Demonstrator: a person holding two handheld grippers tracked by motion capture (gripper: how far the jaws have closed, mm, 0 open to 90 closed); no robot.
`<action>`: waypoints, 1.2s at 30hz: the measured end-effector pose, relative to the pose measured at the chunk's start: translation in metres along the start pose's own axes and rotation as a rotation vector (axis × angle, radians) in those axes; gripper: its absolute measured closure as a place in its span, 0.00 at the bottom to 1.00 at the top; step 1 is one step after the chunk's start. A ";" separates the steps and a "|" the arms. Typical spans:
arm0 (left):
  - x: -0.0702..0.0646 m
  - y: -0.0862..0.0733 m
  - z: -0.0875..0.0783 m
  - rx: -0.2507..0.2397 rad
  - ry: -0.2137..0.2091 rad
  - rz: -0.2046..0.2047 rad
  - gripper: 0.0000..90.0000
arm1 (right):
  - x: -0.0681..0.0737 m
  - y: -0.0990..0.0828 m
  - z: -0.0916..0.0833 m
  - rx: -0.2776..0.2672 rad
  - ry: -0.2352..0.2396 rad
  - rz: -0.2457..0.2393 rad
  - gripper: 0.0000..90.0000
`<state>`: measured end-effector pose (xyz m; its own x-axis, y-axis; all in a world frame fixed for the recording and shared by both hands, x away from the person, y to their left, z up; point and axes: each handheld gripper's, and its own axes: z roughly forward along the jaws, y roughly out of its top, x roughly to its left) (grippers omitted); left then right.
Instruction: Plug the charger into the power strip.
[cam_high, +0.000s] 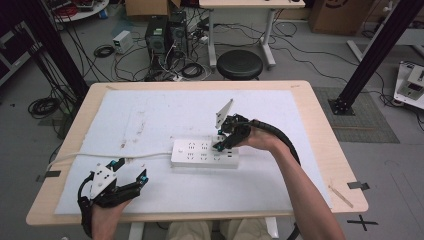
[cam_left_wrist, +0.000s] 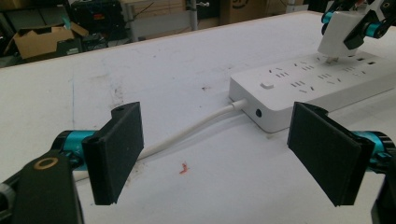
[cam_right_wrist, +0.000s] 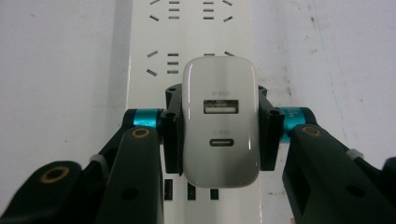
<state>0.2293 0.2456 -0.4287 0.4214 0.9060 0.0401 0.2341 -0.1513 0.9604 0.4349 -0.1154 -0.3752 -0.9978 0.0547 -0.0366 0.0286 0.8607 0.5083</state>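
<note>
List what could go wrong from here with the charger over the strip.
1. The right gripper holds the charger tilted just above the strip; its prongs may miss the slots or bend.
2. The left gripper is open and off the strip, so nothing steadies it. A push could slide it on the white sheet.
3. The jaws grip smooth, rounded sides, so the charger could slip under force.

One white power strip (cam_high: 205, 153) with one white cord (cam_high: 110, 158). One white USB charger (cam_right_wrist: 220, 121), two ports. Two handheld grippers: left (cam_high: 131, 171), right (cam_high: 220, 143). One white mat (cam_high: 150, 115); one table (cam_high: 320, 130). Far floor: one black stool (cam_high: 240, 64), perhaps two computer towers (cam_high: 166, 34).
</note>
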 end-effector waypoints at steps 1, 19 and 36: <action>0.001 0.000 0.000 0.000 0.001 -0.003 0.20 | -0.001 -0.001 0.000 -0.011 0.000 -0.001 0.71; -0.005 0.005 0.006 0.007 -0.024 0.014 0.20 | -0.007 0.000 0.002 -0.019 0.036 -0.041 0.71; -0.002 0.002 0.003 0.009 -0.011 0.000 0.20 | 0.000 0.002 0.002 -0.008 -0.003 -0.031 0.71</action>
<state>0.2318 0.2421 -0.4282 0.4314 0.9014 0.0369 0.2415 -0.1548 0.9580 0.4353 -0.1128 -0.3764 -0.9980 0.0301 -0.0551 -0.0025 0.8579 0.5139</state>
